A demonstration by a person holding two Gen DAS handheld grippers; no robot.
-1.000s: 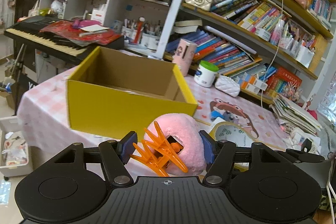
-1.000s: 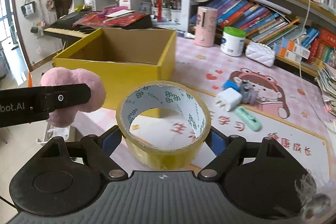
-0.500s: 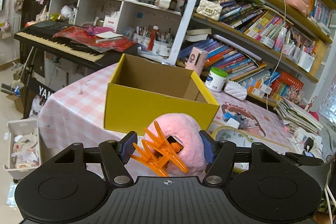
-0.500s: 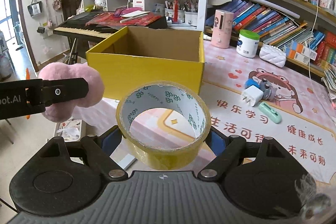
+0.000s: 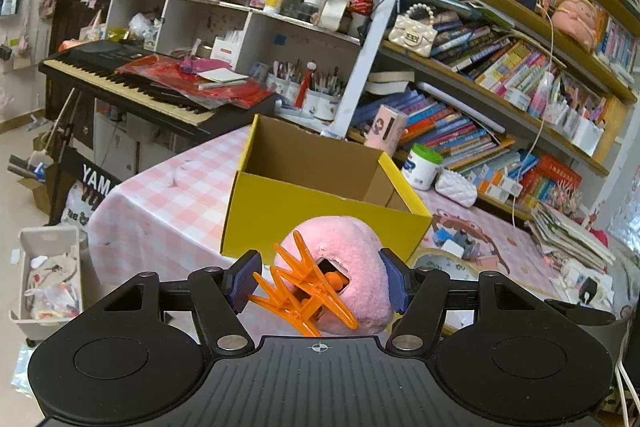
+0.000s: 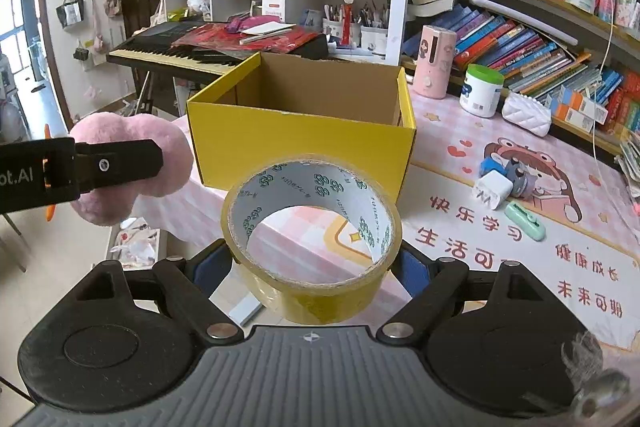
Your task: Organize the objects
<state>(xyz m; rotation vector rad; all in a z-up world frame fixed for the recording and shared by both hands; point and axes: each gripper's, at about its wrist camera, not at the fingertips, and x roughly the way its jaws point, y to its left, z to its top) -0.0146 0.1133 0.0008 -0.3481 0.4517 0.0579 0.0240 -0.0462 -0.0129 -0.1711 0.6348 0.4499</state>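
Note:
My left gripper point(image 5: 320, 281) is shut on a pink fluffy hair clip point(image 5: 360, 259) with orange claw teeth point(image 5: 298, 291), held in the air short of the table's near edge. It also shows in the right wrist view point(image 6: 132, 167) at the left. My right gripper point(image 6: 312, 263) is shut on a roll of yellow tape point(image 6: 312, 287), held above the near table. An open yellow cardboard box point(image 5: 320, 215) point(image 6: 304, 143) stands on the table ahead of both grippers; the part of its inside that I see is bare.
The pink table point(image 6: 500, 251) carries a white charger point(image 6: 492, 191), a mint green item point(image 6: 524, 215), a white jar point(image 6: 482, 91), a pink tumbler point(image 6: 434, 61) and a white pouch point(image 6: 526, 113). A keyboard point(image 5: 120, 83) and bookshelves point(image 5: 500, 67) stand behind. A white bin point(image 5: 48, 275) sits on the floor at left.
Both grippers have pulled back and risen from the box, which now looks smaller and farther. Each grip is unchanged.

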